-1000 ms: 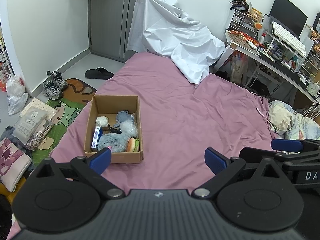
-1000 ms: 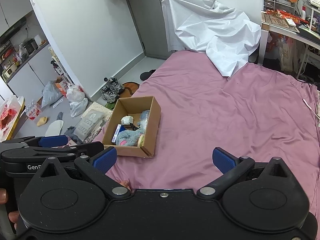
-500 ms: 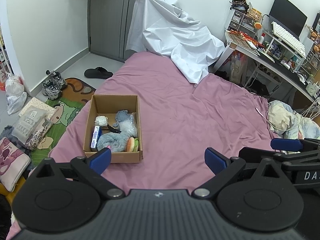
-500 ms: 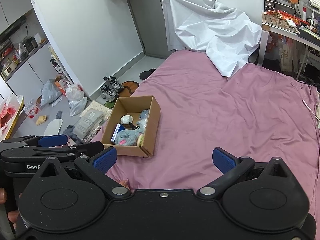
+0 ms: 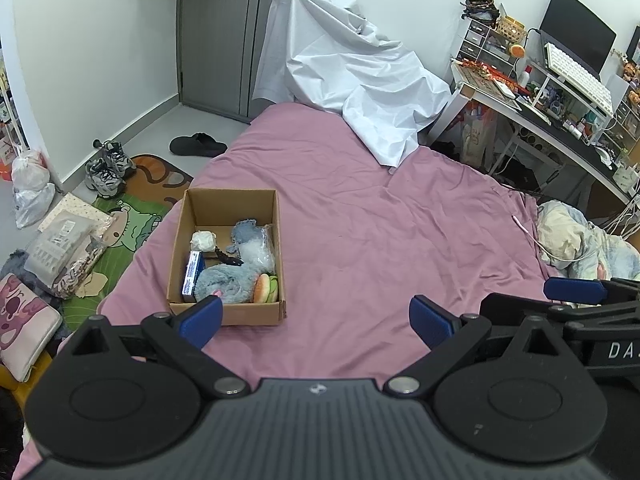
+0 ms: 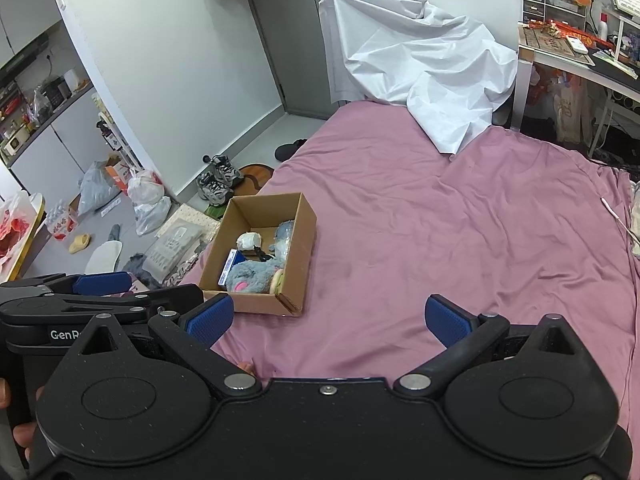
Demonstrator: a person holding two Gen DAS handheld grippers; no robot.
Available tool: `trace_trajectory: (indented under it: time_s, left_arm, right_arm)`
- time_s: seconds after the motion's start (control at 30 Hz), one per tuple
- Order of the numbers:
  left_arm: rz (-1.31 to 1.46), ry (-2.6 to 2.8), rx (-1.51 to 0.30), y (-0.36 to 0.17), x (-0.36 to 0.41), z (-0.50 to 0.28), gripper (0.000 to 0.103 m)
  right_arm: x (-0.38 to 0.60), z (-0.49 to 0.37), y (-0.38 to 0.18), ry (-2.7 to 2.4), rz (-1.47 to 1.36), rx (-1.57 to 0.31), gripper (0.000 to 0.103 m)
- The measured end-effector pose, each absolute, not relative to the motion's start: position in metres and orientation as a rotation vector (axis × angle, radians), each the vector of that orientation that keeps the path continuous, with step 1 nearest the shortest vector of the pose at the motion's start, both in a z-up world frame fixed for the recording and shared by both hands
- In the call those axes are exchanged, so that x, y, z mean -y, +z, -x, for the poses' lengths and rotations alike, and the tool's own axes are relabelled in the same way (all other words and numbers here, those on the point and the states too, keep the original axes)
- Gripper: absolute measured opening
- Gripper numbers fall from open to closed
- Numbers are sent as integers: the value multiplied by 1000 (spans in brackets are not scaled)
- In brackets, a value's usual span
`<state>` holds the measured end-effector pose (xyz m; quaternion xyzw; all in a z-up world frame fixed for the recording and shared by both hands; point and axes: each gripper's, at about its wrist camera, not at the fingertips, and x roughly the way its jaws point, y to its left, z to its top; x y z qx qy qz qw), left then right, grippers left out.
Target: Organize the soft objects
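One open brown cardboard box (image 5: 230,256) rests on the pink-sheeted bed (image 5: 360,220), near its left edge. It holds one grey plush toy (image 5: 226,282) and one burger-shaped plush (image 5: 266,288). Left tongs (image 5: 316,316) and right tongs (image 6: 326,318): both spread wide, empty.

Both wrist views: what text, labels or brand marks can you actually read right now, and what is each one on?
"DA": white letters, cut off by the frame edge, on the right gripper body in the left wrist view.
"GenR": white letters, partly hidden, on the left gripper body in the right wrist view.
Blue packet in the cardboard box: print too small to read.
Plastic package on the floor, desk items: labels blurred, unreadable.
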<state>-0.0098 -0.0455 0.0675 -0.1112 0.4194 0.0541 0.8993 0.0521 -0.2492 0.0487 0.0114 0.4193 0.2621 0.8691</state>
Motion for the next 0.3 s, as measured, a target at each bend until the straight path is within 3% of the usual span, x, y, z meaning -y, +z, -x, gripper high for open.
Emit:
trace_trajectory:
  time_s: [0.3]
  left_arm:
    - [228,110,-867,68,44,10,99]
  right_arm:
    - [253,-52,48,553,-33,-867,103]
